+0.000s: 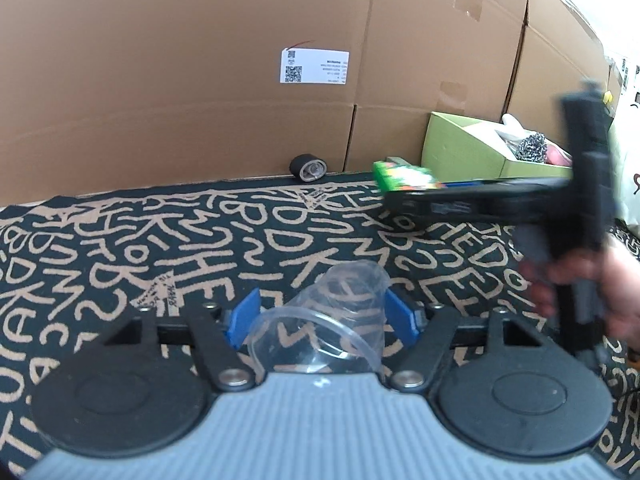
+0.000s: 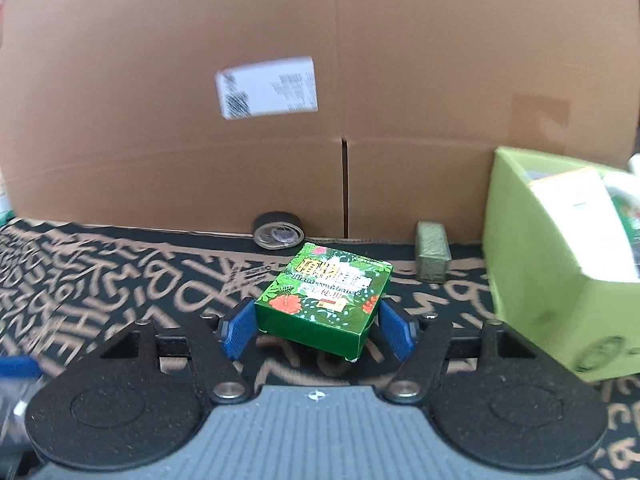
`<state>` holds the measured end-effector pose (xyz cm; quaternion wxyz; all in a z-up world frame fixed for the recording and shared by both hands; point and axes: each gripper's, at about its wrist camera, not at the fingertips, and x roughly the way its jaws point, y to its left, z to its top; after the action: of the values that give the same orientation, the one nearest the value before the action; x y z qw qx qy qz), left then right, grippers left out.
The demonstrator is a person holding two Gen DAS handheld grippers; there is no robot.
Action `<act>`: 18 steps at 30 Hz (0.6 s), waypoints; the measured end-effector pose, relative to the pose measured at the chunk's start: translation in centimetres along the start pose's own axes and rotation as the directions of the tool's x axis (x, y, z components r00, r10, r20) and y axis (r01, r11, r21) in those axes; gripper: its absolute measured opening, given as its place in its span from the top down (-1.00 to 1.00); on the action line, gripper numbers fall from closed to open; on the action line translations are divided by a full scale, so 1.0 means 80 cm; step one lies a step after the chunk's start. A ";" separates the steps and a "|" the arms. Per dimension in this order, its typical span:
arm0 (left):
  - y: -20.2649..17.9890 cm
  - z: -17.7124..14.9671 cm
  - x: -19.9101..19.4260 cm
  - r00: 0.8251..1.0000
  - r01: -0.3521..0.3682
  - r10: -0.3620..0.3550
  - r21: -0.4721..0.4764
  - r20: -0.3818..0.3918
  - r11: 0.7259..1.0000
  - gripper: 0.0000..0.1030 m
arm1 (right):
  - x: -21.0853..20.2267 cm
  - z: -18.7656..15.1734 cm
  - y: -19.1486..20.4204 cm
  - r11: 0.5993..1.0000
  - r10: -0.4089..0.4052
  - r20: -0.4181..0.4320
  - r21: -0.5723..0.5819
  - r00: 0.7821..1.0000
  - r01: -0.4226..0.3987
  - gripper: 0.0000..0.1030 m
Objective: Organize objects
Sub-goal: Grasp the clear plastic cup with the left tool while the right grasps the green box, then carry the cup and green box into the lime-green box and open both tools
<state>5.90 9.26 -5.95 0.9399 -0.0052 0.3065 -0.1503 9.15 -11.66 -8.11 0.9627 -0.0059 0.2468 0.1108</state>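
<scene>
Cup, clear plastic, lying on its side on the lettered rug, sits between the blue pads of my left claw; pads near its walls, contact not certain. Squeeze gently, since thin plastic should buckle. My right claw holds the green carton off the rug, pads at both sides. Keep it level toward the lime-green box at far right. Right view alone shows the olive block; left view shows the steel scourer inside the box.
</scene>
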 end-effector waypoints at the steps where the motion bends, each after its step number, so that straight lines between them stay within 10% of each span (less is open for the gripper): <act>1: -0.002 0.000 -0.002 1.000 -0.003 0.003 -0.004 -0.002 1.000 -0.26 | -0.015 -0.004 -0.003 1.000 0.006 0.015 -0.004 1.000 -0.006 -0.38; 18: -0.108 0.099 0.015 0.987 0.149 -0.149 -0.002 0.065 0.989 -0.19 | -0.187 -0.036 -0.125 0.979 -0.149 0.208 0.170 0.967 0.114 -0.38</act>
<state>8.95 -0.01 0.68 0.9354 -0.0361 0.2754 -0.2189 -2.80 -24.72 -3.95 0.9868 0.0656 0.1458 0.0266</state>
